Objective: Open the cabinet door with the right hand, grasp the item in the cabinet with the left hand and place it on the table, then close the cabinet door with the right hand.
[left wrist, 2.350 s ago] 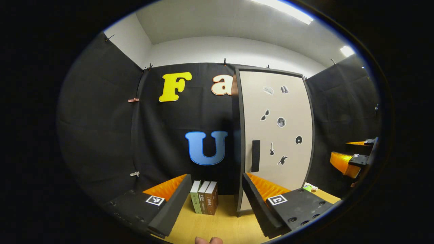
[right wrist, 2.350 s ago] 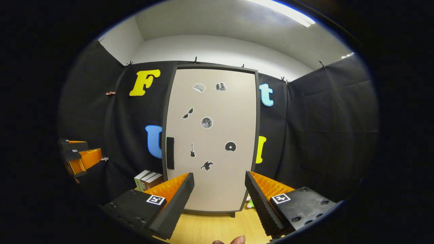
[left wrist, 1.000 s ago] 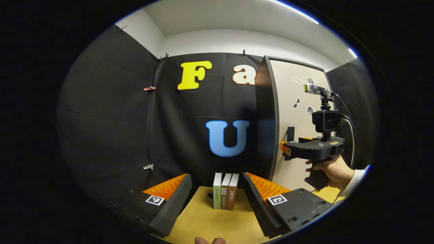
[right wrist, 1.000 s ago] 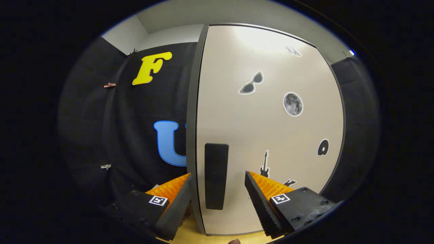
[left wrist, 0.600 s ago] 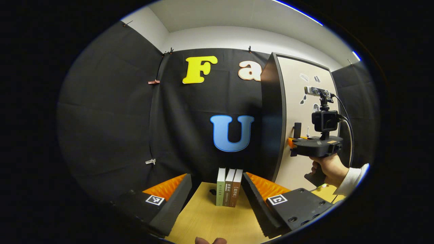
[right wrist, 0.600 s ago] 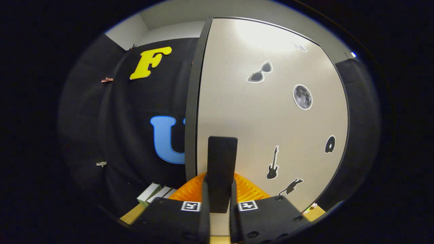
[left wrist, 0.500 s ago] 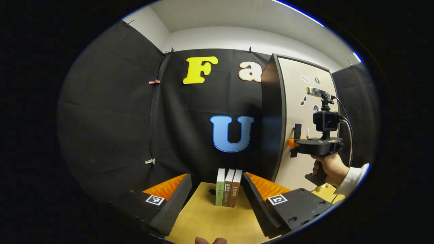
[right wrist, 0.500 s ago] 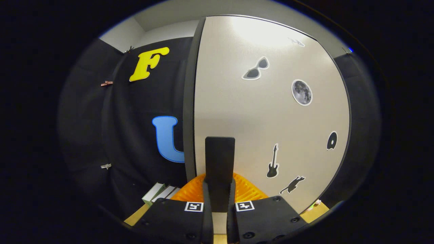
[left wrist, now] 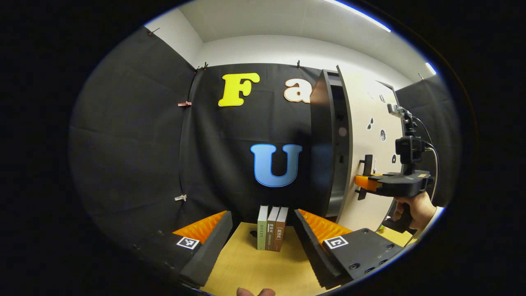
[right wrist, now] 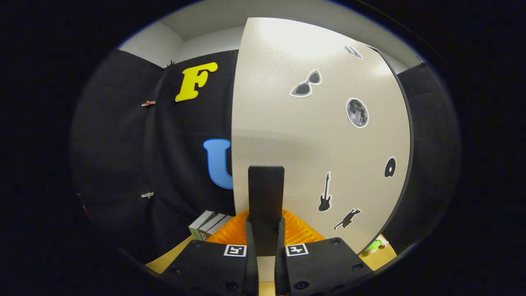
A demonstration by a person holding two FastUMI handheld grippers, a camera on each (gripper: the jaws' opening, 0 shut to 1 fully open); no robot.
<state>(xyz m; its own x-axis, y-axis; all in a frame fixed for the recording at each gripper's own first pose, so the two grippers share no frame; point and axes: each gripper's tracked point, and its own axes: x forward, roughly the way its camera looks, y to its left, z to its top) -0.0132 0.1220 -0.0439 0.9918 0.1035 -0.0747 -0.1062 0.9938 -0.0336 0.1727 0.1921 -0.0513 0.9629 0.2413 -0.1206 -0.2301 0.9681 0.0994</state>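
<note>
Door opening, early stage.
My right gripper (right wrist: 265,242) pinches the handle (right wrist: 266,193); cabinet door (right wrist: 316,135) ajar. Left gripper (left wrist: 263,240) spread beside the cabinet (left wrist: 324,144); item inside unseen, grasp, placing, closing left.

Light comes from ceiling strip lamps (left wrist: 361,14) at upper right. Glare whitens the top of the cabinet door (right wrist: 312,41); the black cloth walls stay dim. Both views are sharp at centre, with straight edges bowed toward the rim.
</note>
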